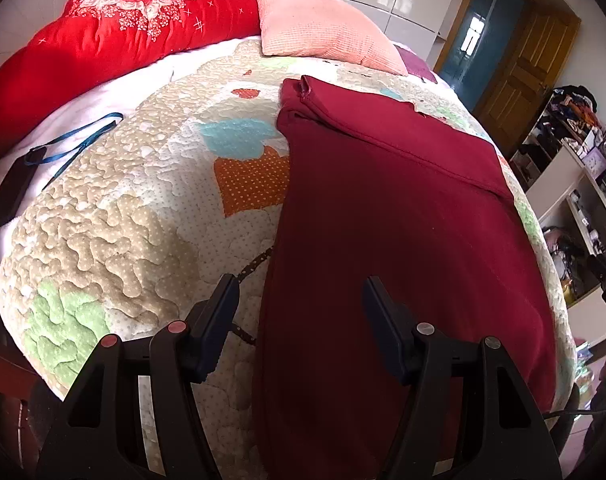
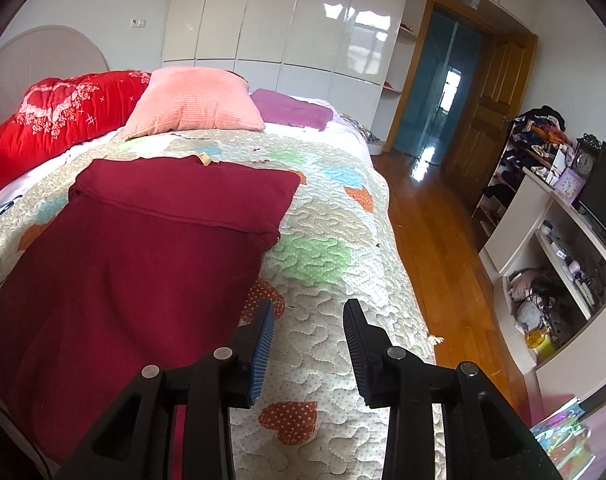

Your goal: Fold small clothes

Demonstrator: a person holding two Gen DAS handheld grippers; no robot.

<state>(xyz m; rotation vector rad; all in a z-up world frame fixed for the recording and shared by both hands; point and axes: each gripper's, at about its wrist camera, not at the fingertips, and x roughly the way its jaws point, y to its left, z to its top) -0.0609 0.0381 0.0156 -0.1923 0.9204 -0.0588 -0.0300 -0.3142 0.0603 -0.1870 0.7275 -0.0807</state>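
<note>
Flat on quilt (image 1: 115, 232), maroon garment (image 1: 403, 240) top folded over, both jaws wide, empty

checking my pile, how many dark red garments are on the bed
1: the dark red garment lies flat on the quilt, far end folded over; layers beneath could hide another.

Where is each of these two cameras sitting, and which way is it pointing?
Left wrist: rides the left gripper, looking up the bed along the dark red garment's left edge; its two open fingers show.
Right wrist: rides the right gripper, over the quilt beside the garment's right edge, facing the wardrobe; fingers open.
Shared: garment, quilt, pink pillow, red duvet.
</note>
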